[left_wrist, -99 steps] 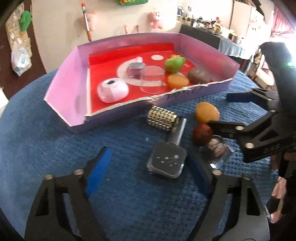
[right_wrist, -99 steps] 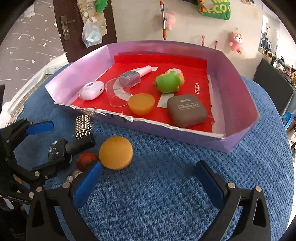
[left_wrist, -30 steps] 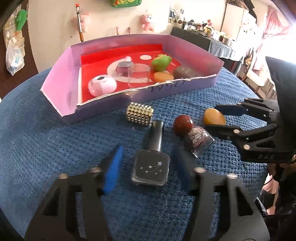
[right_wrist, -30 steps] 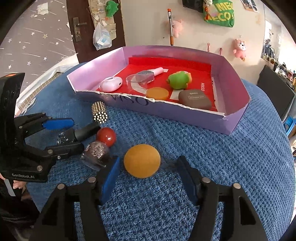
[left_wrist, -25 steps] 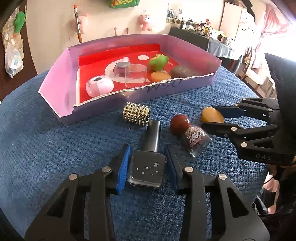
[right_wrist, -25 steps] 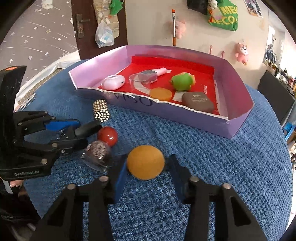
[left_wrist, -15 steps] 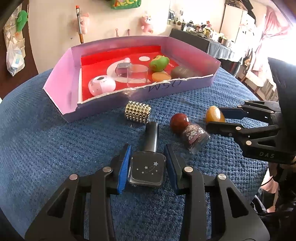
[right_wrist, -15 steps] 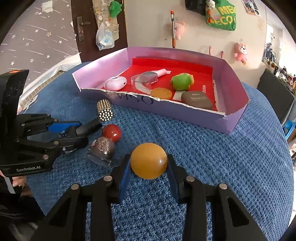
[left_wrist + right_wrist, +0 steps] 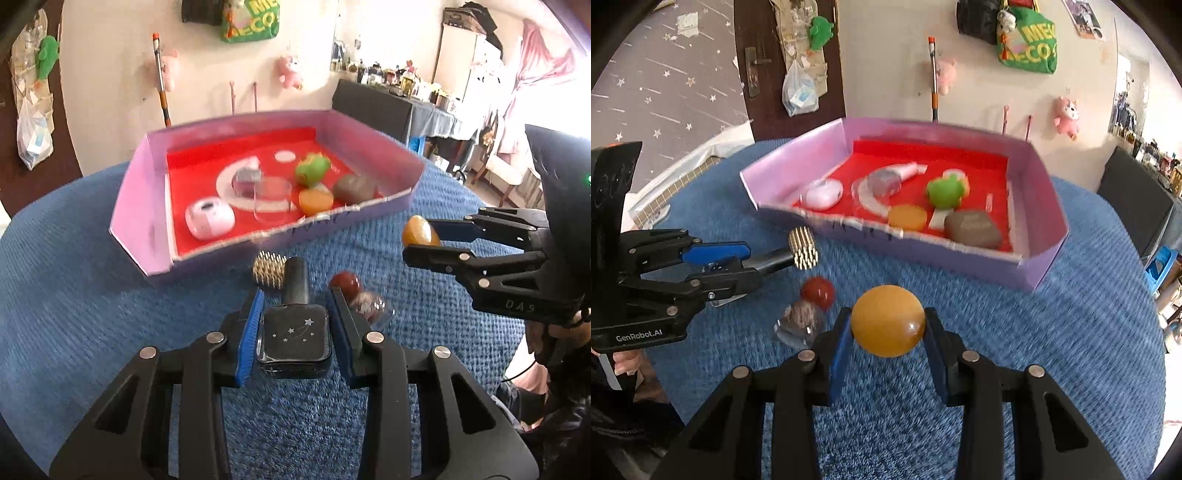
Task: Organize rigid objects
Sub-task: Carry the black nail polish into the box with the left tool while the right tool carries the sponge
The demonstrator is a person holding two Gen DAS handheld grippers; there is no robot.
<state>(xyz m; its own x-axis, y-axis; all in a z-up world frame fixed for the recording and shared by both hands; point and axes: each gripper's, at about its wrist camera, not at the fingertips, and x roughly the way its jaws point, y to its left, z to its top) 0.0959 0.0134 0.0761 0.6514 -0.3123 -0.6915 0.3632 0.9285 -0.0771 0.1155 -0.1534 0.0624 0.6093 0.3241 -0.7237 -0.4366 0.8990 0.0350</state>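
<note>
Left gripper (image 9: 293, 321): my two blue pads sit against the sides of one black nail polish bottle (image 9: 293, 334), square body with stars, cap pointing away toward the box. Jaws narrow, clamped on it.

Right gripper (image 9: 886, 334): jaws narrow, pinching one orange ball (image 9: 888, 319) between the pads. From the left camera the ball reads clear of the cloth, near the box's right corner.

Loose on the blue tablecloth (image 9: 74, 295), three items:
- one gold studded roller (image 9: 269, 273), just beyond the bottle cap
- one dark red ball (image 9: 345, 282)
- one small clear jar (image 9: 371, 306) with a dark lid, lying touching or just beside the red ball; can't tell which

One purple box (image 9: 140, 206) with a red floor sits past them. Six items inside:
- one white case (image 9: 209, 220)
- one clear cup (image 9: 272, 199)
- one grey-capped tube (image 9: 888, 179)
- one green toy (image 9: 312, 170)
- one orange disc (image 9: 316, 197)
- one brown case (image 9: 354, 188)

Box contents are motion-blurred in both views.
</note>
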